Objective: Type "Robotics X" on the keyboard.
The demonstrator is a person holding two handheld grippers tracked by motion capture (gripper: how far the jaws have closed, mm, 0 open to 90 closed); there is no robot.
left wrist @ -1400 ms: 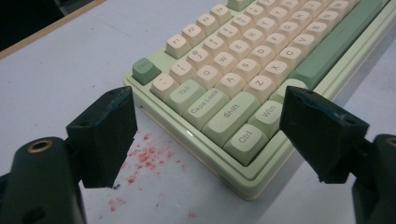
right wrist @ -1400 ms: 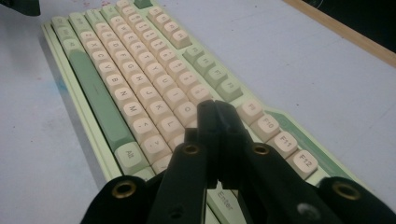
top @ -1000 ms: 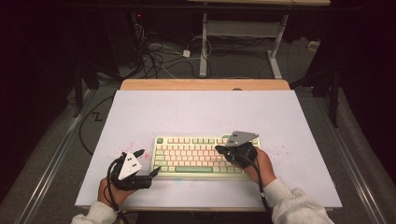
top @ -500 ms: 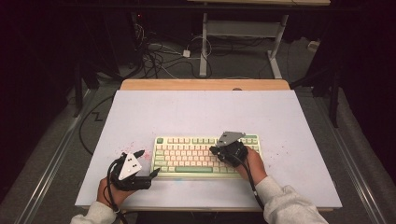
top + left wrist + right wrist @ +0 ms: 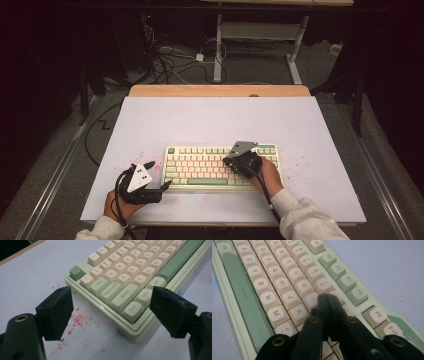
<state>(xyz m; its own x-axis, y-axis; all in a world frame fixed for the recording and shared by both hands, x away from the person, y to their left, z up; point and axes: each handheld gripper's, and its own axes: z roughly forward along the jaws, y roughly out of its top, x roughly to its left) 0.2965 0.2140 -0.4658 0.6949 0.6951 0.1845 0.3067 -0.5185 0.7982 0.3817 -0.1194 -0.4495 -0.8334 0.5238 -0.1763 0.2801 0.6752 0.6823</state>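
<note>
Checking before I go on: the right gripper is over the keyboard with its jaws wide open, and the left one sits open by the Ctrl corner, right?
Not quite: the right gripper is shut, jaws pressed together over the keyboard, as the right gripper view shows. The left gripper is indeed open by the Ctrl corner.
</note>
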